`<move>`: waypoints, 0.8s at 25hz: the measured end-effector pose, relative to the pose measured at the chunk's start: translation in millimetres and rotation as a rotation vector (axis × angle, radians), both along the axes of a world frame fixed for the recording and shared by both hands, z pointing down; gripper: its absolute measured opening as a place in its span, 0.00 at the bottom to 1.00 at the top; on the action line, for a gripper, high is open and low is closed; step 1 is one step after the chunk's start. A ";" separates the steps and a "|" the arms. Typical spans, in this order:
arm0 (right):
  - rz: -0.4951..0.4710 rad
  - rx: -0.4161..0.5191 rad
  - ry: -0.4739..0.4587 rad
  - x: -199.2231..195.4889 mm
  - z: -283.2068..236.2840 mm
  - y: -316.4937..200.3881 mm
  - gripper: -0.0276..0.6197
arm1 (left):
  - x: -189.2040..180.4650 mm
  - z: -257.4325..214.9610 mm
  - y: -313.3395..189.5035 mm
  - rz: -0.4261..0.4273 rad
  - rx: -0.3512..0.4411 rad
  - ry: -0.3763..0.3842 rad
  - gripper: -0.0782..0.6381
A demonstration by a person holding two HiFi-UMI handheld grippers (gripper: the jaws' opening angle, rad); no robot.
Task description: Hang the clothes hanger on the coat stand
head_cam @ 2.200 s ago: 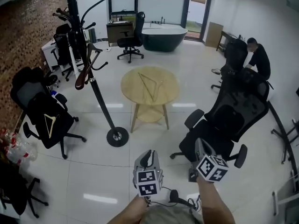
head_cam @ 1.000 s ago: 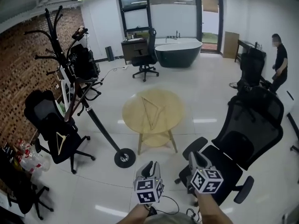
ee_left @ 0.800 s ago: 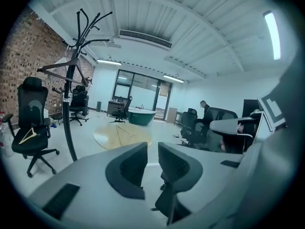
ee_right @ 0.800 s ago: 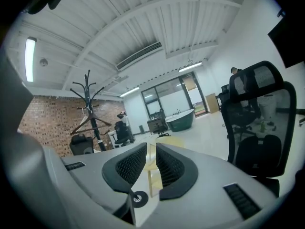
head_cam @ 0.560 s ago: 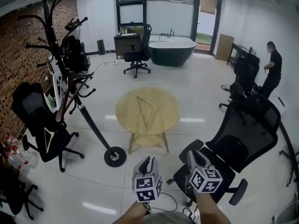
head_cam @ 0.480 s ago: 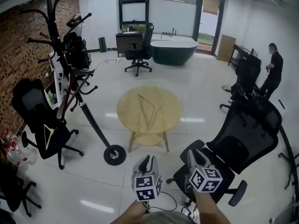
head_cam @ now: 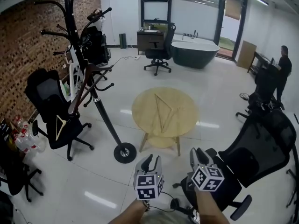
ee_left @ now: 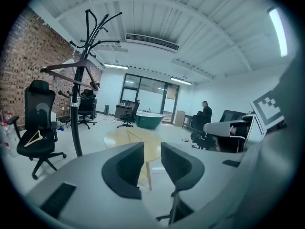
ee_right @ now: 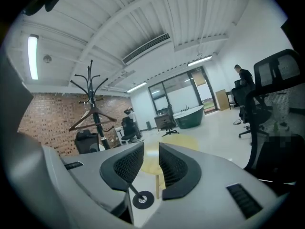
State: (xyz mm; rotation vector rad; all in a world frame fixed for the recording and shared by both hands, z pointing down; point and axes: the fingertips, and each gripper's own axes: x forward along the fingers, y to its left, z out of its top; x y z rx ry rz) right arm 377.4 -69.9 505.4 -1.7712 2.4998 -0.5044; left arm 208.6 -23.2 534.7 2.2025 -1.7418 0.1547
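A black coat stand (head_cam: 100,108) leans up from its round base at the left of the head view. A dark wooden hanger (head_cam: 85,88) hangs on one of its arms. A pale wooden hanger (head_cam: 163,108) lies flat on the round wooden table (head_cam: 145,118) beyond both grippers. My left gripper (head_cam: 150,159) and right gripper (head_cam: 200,154) are held low and close to me, short of the table. Both sets of jaws are opening, with nothing between them. The left gripper view shows the stand (ee_left: 76,123) and the table (ee_left: 155,144) ahead.
A black office chair (head_cam: 254,160) stands close on the right. Another chair (head_cam: 46,99) at the left carries a pale hanger (head_cam: 59,125). A dark bathtub (head_cam: 195,48), a desk with a chair and a person (head_cam: 282,66) are at the back. A brick wall runs along the left.
The head view has swung left, so the table and stand sit slightly further right. Both grippers stay low in front of me, almost where they were.
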 end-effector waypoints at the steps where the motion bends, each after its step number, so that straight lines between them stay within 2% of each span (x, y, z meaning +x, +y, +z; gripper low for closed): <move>1: -0.013 0.001 -0.003 3.0 -1.3 -11.3 0.21 | 3.1 -1.6 -8.7 -0.014 0.000 -0.002 0.27; 5: -0.066 -0.001 -0.012 28.4 -6.2 -53.8 0.23 | 30.8 -8.8 -43.3 -0.072 -0.007 -0.007 0.27; 14: -0.166 -0.002 -0.012 116.3 -1.7 -142.0 0.25 | 127.7 -3.5 -119.7 -0.152 -0.019 -0.022 0.27; 20: -0.194 -0.019 -0.011 131.0 6.3 -175.3 0.25 | 143.4 0.2 -148.7 -0.181 -0.033 -0.028 0.27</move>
